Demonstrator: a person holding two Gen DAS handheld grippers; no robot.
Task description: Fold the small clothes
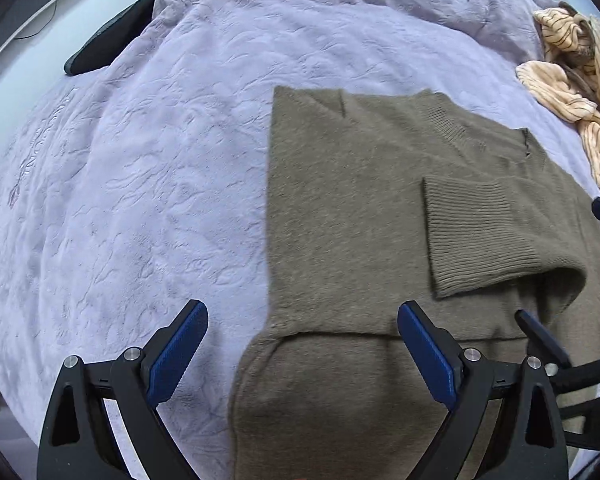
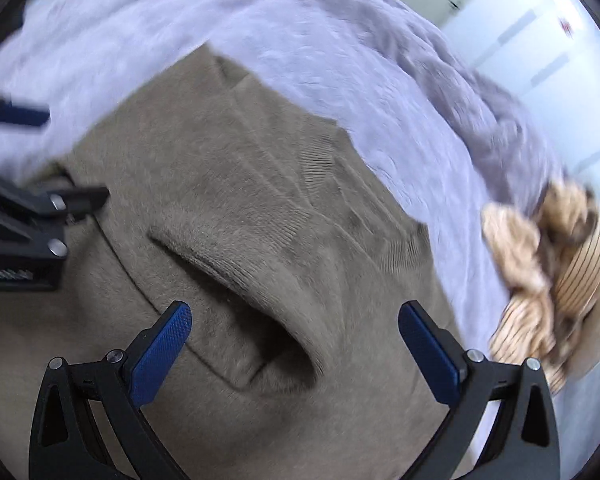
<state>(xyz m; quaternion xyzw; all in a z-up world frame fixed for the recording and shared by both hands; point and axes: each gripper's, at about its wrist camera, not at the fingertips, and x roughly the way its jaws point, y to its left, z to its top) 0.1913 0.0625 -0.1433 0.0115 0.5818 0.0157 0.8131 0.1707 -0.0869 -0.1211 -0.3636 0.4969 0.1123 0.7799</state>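
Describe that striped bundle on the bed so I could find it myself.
Start at the lavender bedspread covering the bed, then find the flat olive-brown sweater. Beyond its far right corner lies a crumpled garment. Unlike the plain, flat sweater, it is cream-tan with thin dark stripes, and bunched up.

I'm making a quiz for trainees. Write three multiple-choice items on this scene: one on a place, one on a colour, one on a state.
1. Where does the striped garment lie?
A. on the sweater
B. on the blanket beside the sweater
C. on the floor

2. What colour is the sweater?
A. olive-brown
B. red
C. white

3. How does the left hand-held gripper stand?
A. shut on the sweater
B. shut on nothing
C. open

Key:
1 B, it sits crumpled on the lilac blanket, apart from the sweater.
2 A, both views show it olive-brown.
3 C, its blue pads stand wide apart, pressing on nothing.
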